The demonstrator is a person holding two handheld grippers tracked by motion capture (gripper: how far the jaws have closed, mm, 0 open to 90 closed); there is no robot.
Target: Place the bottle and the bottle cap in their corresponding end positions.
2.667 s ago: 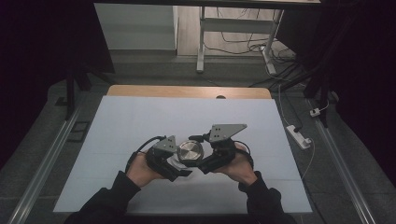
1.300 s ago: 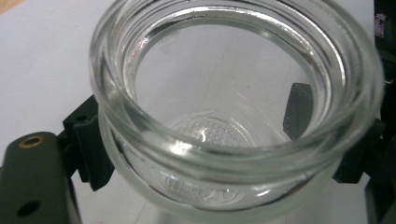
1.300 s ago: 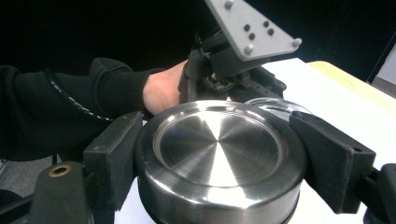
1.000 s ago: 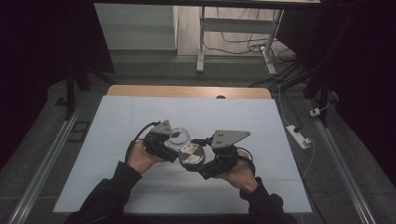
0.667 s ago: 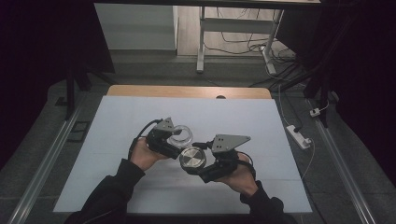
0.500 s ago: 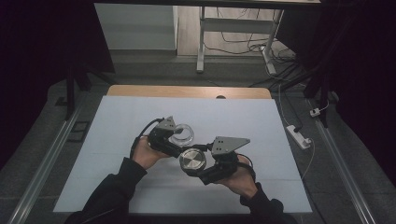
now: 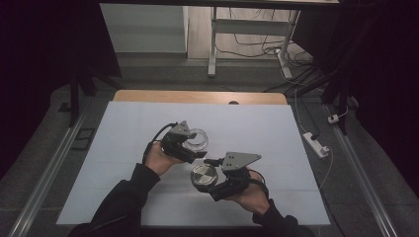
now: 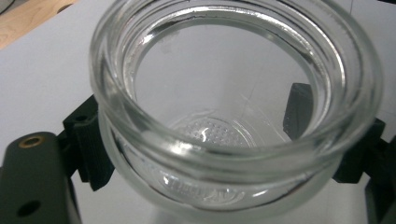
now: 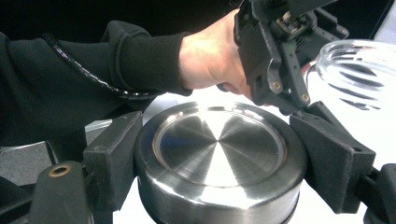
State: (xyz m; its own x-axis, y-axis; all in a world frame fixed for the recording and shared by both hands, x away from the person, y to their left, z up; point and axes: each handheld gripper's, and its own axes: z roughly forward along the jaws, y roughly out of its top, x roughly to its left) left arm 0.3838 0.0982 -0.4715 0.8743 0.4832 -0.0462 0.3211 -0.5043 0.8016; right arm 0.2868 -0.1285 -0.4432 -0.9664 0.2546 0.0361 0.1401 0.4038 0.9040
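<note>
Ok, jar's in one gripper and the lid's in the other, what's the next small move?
Probably lower the lid onto the table. The right gripper is shut on it, apart from the open, empty jar, which the left gripper clamps.

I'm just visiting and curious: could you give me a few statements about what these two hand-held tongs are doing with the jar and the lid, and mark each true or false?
1. The left tongs grip a clear round glass jar. True.
2. The glass jar is full of water. False: the left gripper view shows it empty, its dimpled bottom visible.
3. The right tongs clamp a round brushed-steel lid from both sides. True.
4. The steel lid sits screwed onto the jar. False: the lid is apart from the jar, held nearer the person.
5. The work happens over a white table top. True.
6. The right tongs are empty and wide open. False: they are shut on the lid.
</note>
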